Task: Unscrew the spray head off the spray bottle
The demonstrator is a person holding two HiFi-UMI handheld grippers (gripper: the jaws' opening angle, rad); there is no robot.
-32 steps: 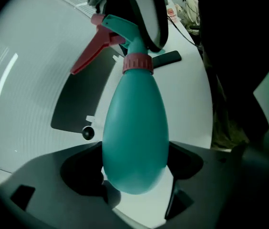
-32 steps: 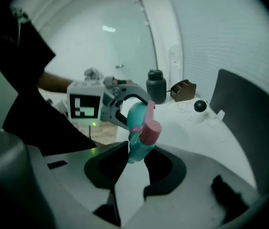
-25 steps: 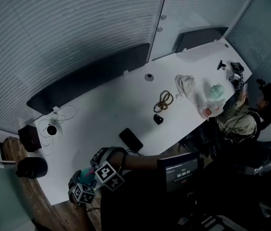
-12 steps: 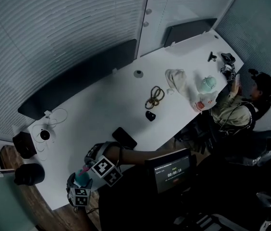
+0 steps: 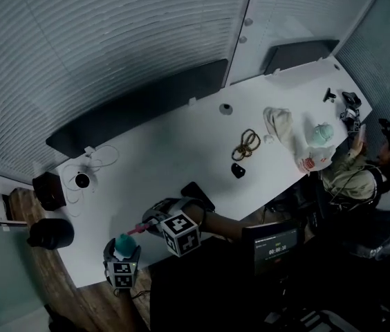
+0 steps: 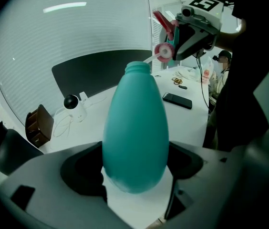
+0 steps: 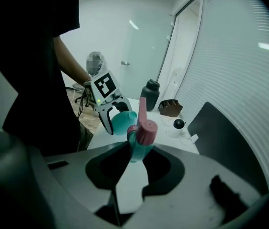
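Gripping teal bottle (image 6: 134, 128), pink spray head (image 7: 146, 129) off.

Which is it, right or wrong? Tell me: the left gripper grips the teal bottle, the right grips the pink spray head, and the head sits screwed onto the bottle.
Wrong. The left gripper and right gripper grip as stated, but the spray head is off the teal bottle: the left gripper view shows its neck bare, the head apart from it.
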